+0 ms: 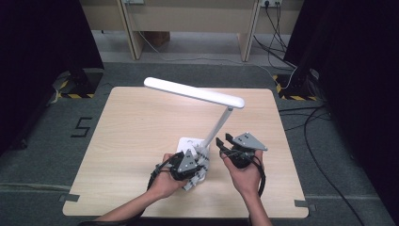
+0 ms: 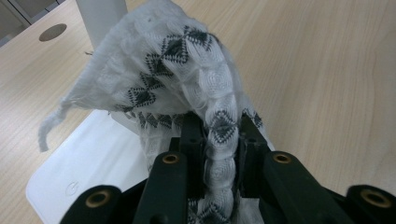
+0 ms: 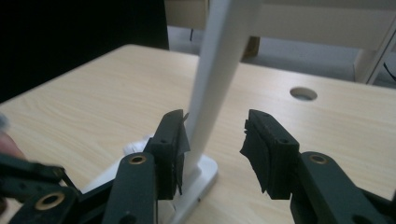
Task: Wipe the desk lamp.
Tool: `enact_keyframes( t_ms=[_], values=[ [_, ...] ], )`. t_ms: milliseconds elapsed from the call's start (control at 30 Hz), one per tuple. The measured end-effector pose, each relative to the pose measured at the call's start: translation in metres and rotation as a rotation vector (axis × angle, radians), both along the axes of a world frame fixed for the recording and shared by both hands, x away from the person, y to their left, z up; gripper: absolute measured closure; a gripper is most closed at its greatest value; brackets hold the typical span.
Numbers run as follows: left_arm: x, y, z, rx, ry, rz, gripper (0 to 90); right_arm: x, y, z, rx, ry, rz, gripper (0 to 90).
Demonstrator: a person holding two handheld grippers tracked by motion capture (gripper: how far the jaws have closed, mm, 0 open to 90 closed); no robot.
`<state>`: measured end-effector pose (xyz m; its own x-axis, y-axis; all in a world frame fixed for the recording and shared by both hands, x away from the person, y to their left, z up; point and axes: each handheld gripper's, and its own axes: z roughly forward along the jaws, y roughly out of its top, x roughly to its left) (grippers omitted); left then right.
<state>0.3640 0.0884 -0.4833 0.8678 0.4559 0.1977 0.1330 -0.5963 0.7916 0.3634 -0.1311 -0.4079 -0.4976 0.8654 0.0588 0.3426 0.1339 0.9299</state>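
A white desk lamp stands on the wooden table (image 1: pixel 136 127), with its base (image 1: pixel 189 142) near the front, a slanted stem (image 1: pixel 217 125) and a long head (image 1: pixel 194 92). My left gripper (image 1: pixel 192 165) is shut on a white cloth with black diamond patterns (image 2: pixel 187 79), held over the lamp base (image 2: pixel 88 163). The cloth bunches between the jaws (image 2: pixel 219 135). My right gripper (image 1: pixel 226 140) is open just right of the stem. In the right gripper view the stem (image 3: pixel 212 84) rises between the jaws, close to the left one, with nothing pressed by the gripper (image 3: pixel 215 144).
A round cable hole (image 3: pixel 303 93) is cut in the table's far side. Cables (image 1: pixel 291 70) trail on the floor at the right. A wooden desk frame (image 1: pixel 188 23) stands behind the table, and dark curtains hang on both sides.
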Motion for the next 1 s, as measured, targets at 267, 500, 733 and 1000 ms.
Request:
enact_keyframes(
  t_ms=[267, 500, 733, 1000],
  values=[
    [0.002, -0.006, 0.002, -0.013, -0.012, 0.011, 76.7, 0.005, 0.007, 0.012, 0.012, -0.027, -0.006, 51.5],
    [0.004, -0.012, 0.003, 0.009, -0.024, -0.002, 76.7, 0.012, 0.012, 0.016, 0.014, -0.039, -0.027, 47.2],
    [0.008, -0.012, -0.003, 0.012, -0.008, 0.008, 76.7, 0.022, 0.012, 0.018, 0.036, -0.043, -0.047, 46.2],
    [0.006, -0.012, -0.007, 0.018, -0.005, 0.009, 76.8, 0.028, 0.020, 0.018, 0.043, -0.010, -0.072, 52.8]
  ],
)
